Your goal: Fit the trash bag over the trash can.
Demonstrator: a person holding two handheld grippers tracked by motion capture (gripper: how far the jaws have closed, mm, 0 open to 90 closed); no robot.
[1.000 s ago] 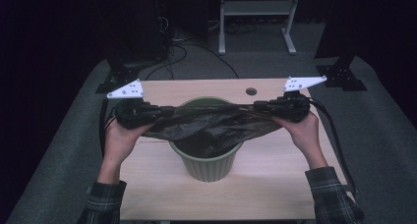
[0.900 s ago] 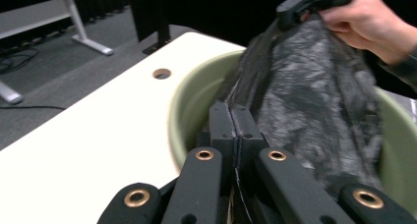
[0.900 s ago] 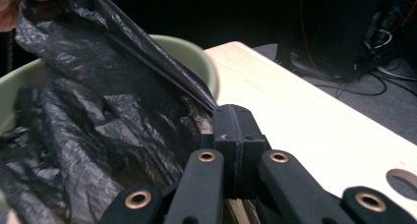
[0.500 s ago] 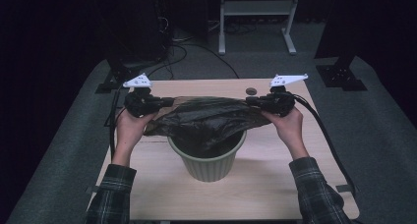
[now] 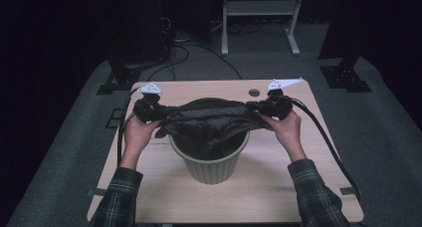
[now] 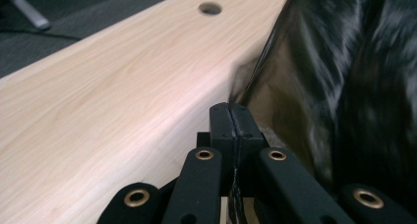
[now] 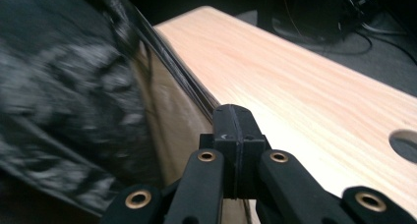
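A black plastic bag (image 5: 209, 120) hangs stretched between my two grippers over a green ribbed bin (image 5: 211, 165) in the middle of the table, and its middle sags into the bin's mouth. My left gripper (image 5: 161, 113) is shut on the bag's left edge. In the left gripper view the closed jaws (image 6: 231, 111) pinch a thin film, and the bag (image 6: 344, 86) billows to their right. My right gripper (image 5: 254, 106) is shut on the bag's right edge. In the right gripper view its closed jaws (image 7: 233, 113) stand with the bag (image 7: 74, 101) on their left.
The light wooden table (image 5: 164, 197) has a round cable hole (image 5: 254, 92) near its far edge, behind the bin. Cables trail from both grippers off the table's sides. Grey carpet surrounds the table, with a white stand (image 5: 259, 18) and dark equipment beyond.
Both hands have drawn closer together and come down. The bag, which was pulled out wide and taut, now sags deeper into the bin's mouth.
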